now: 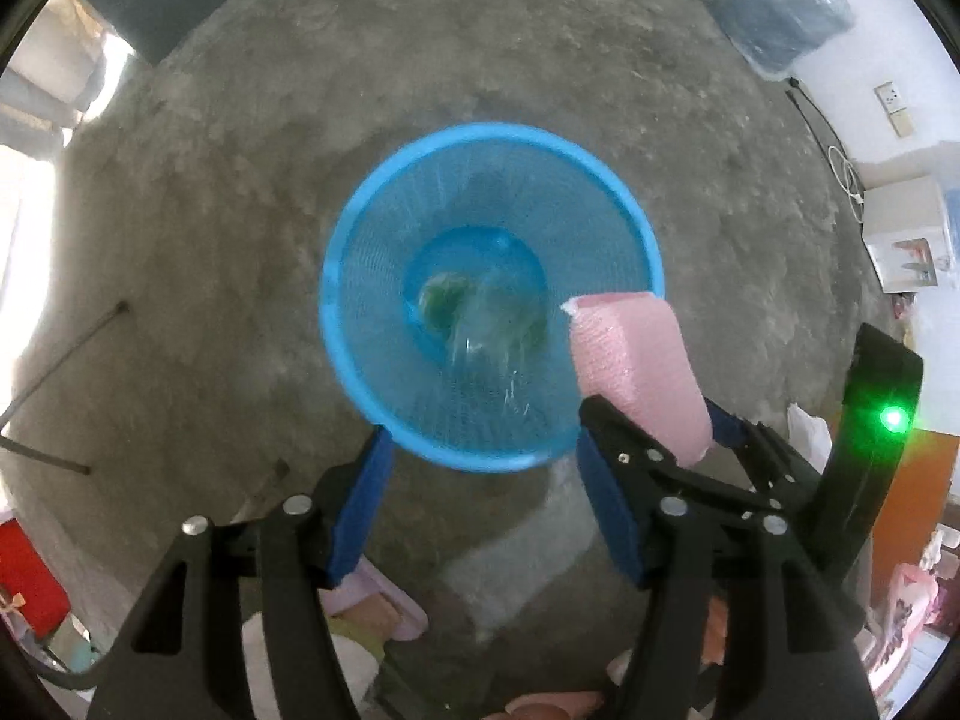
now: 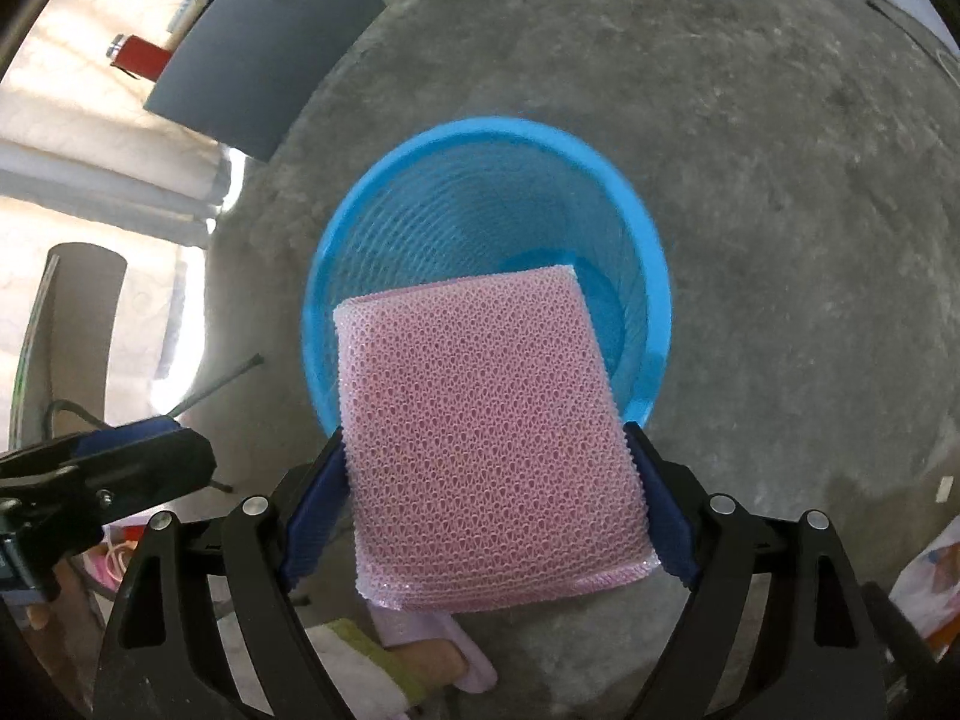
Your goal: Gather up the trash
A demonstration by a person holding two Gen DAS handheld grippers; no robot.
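Note:
A blue mesh trash basket (image 1: 360, 228) stands on the concrete floor; it also shows in the right wrist view (image 2: 480, 138). Inside it lies a clear plastic item with green (image 1: 474, 312). My left gripper (image 1: 480, 450) is open and empty, just above the basket's near rim. My right gripper (image 2: 486, 444) is shut on a pink mesh-covered sponge (image 2: 486, 420) and holds it over the basket's near rim. The sponge (image 1: 636, 360) and the right gripper (image 1: 660, 438) also show at the right of the left wrist view. The left gripper (image 2: 150, 450) shows at the left of the right wrist view.
A large water jug (image 1: 786, 18) in plastic wrap stands at the far right wall. Thin metal rods (image 1: 66, 354) lie on the floor at left. A dark board (image 2: 264, 42) leans at the upper left. A white box (image 1: 906, 234) sits by the right wall.

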